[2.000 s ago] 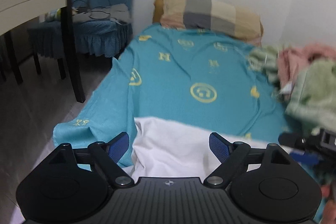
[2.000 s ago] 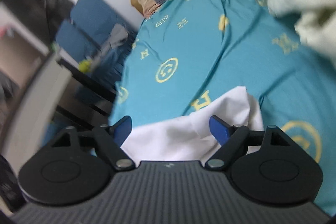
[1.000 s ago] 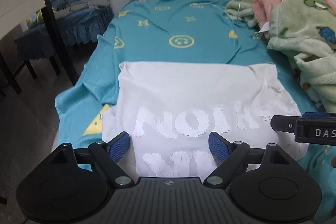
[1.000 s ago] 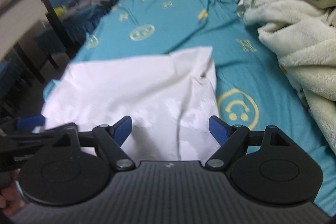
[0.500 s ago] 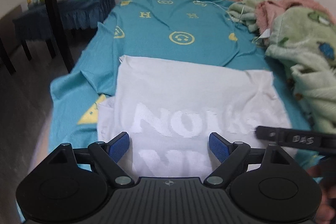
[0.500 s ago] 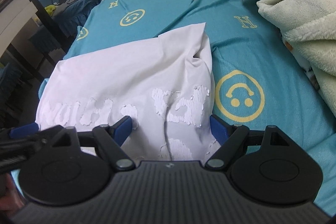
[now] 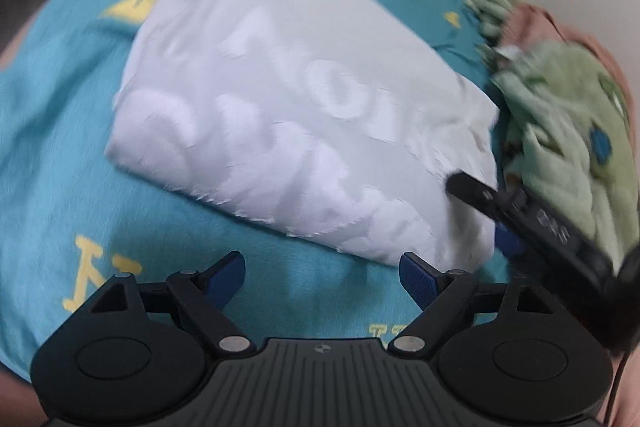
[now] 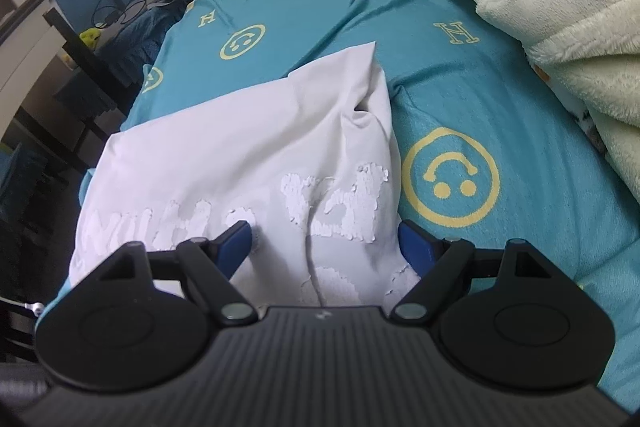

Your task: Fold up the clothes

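Right now the left hand-held gripper (image 7: 322, 273) hangs wide open over the bed sheet (image 7: 48, 163), near the close edge of the bed, holding nothing. Just past it lies the white shirt (image 7: 288, 99), spread flat so it can be folded. The right hand-held gripper (image 8: 325, 239) is wide open too, resting on the shirt's near end, maybe to grab it. Farther off, the fluffy blanket (image 8: 560, 11) sits bunched at the bed's side, out of the way.
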